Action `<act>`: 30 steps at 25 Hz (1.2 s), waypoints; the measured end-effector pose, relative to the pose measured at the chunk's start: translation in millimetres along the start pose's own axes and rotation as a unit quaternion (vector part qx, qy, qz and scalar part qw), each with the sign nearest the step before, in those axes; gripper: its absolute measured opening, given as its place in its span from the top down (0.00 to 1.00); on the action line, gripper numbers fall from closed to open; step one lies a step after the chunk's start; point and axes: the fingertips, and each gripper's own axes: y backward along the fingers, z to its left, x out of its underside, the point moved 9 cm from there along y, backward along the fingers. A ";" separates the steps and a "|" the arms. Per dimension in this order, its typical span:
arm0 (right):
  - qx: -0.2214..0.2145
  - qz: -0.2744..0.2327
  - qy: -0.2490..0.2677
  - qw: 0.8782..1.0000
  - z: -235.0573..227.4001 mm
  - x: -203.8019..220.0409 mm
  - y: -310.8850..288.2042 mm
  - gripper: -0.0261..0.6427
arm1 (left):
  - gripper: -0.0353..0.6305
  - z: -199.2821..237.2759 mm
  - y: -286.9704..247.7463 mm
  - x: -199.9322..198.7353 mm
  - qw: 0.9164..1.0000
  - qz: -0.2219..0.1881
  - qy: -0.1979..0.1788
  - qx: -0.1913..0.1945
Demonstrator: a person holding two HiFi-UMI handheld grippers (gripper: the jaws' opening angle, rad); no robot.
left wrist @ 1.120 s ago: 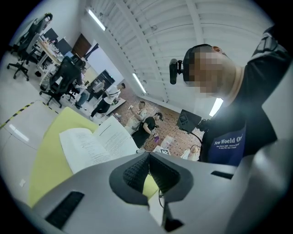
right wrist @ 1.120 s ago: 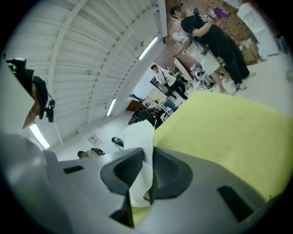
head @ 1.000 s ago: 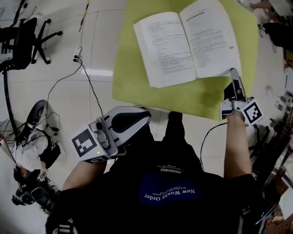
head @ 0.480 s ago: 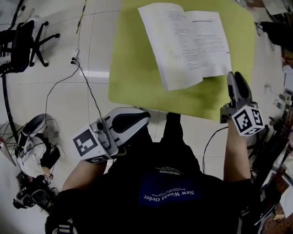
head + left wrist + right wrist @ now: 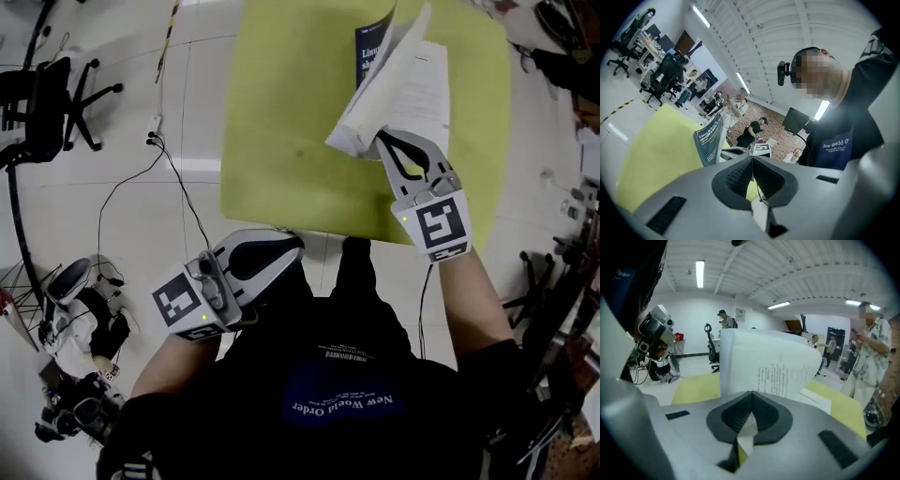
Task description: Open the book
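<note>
Pinches a white page edge of the book (image 5: 405,82) in the right gripper (image 5: 386,141), jaws just closed flat together on the paper. Lifts a sheaf of printed pages (image 5: 764,366) off the rest of the book and curls it upward, the text facing the right gripper view. Shows the dark blue cover (image 5: 372,45) beyond the raised pages, tilted up on its edge rather than lying flat. Rests the book on the far right part of the yellow-green table (image 5: 281,122), with more pages lying flat under the lifted sheaf. Holds the left gripper (image 5: 292,244) close to the body, just off the table's near edge and well apart from the book, jaws pressed together with nothing between them. Leaves the pale tiled floor (image 5: 112,244) to the left of the table, crossed by a thin black cable (image 5: 178,178), with a black office chair (image 5: 56,84) farther left.
</note>
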 end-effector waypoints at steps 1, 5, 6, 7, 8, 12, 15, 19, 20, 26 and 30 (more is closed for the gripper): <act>-0.009 0.002 0.005 1.000 4.5 -4.0 -5.7 0.99 | 0.94 0.0 -0.9 -0.7 1.000 -0.001 0.000 0.002; -0.054 0.025 0.038 0.998 28.3 -18.5 -41.2 0.99 | 0.94 -1.8 -1.2 -2.6 1.000 -0.003 -0.004 0.008; -0.069 0.042 0.053 0.995 37.9 -19.6 -54.0 0.99 | 0.94 -1.6 0.9 -2.6 1.000 -0.004 -0.004 0.007; -0.082 0.068 0.077 0.991 49.1 -19.2 -67.7 0.99 | 0.94 -0.8 3.6 -2.3 1.000 -0.005 -0.004 0.004; -0.093 0.099 0.111 0.985 61.4 -17.5 -81.3 0.99 | 0.94 0.4 6.7 -1.7 1.000 -0.006 -0.003 0.000; -0.109 0.179 0.168 0.963 87.4 -20.1 -113.8 0.98 | 0.94 5.6 19.4 -2.0 1.000 -0.012 0.003 -0.012; -0.110 0.160 0.120 0.974 76.8 -36.7 -104.1 0.98 | 0.94 5.7 26.8 -6.8 1.000 -0.019 0.000 -0.015; -0.082 0.128 0.096 0.984 67.7 -47.7 -82.9 0.98 | 0.94 5.0 34.7 -13.1 1.000 -0.022 -0.002 -0.014; -0.079 0.126 0.089 0.985 66.0 -46.9 -80.5 0.98 | 0.94 4.4 35.4 -13.8 1.000 -0.022 -0.002 -0.013; -0.108 0.131 0.060 0.984 68.1 -37.5 -98.1 0.98 | 0.94 3.1 31.8 -12.4 1.000 -0.023 -0.004 -0.007; -0.122 0.106 0.043 0.986 67.0 -45.9 -89.0 0.98 | 0.94 2.2 29.3 -15.9 1.000 -0.022 0.000 -0.008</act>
